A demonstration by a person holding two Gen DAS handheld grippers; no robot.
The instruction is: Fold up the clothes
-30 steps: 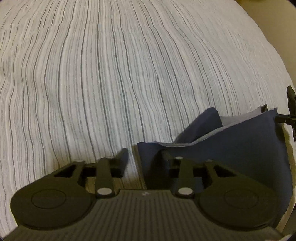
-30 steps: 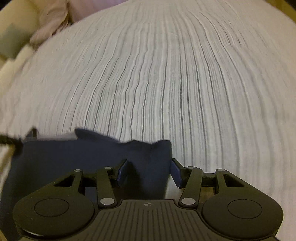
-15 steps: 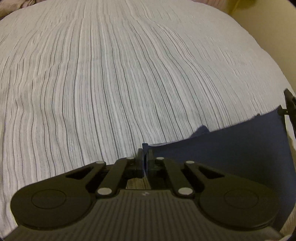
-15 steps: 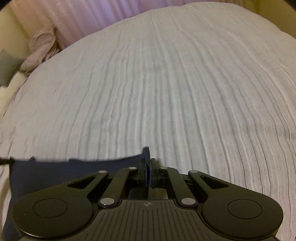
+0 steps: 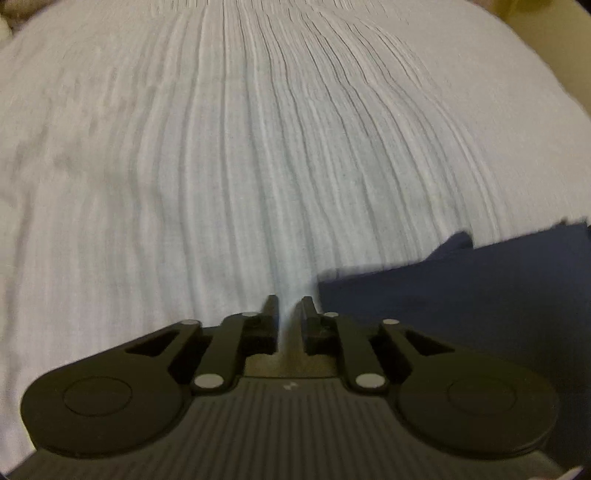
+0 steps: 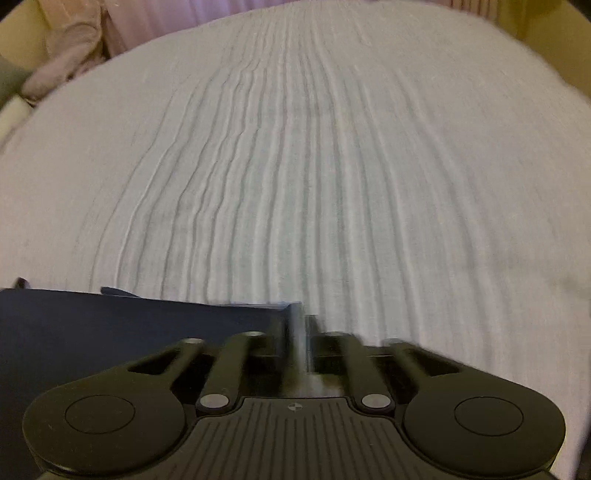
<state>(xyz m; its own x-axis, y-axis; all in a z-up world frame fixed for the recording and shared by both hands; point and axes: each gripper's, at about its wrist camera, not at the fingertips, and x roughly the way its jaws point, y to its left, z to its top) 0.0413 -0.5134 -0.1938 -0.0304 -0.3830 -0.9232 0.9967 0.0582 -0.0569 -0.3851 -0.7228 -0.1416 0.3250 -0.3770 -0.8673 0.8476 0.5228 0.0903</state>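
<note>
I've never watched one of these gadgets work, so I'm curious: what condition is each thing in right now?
Left gripper: jaws opening, nothing between them.
Right gripper: jaws opening, blurred, nothing clearly between them.
Navy cloth: lying on the bed, released by the left gripper.
Striped bedsheet: spread out, lightly wrinkled.

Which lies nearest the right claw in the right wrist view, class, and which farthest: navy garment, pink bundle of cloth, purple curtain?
1. navy garment, just left of the right claw, whose jaws are opening.
2. pink bundle of cloth, far upper left.
3. purple curtain, at the top, behind the bed.
</note>
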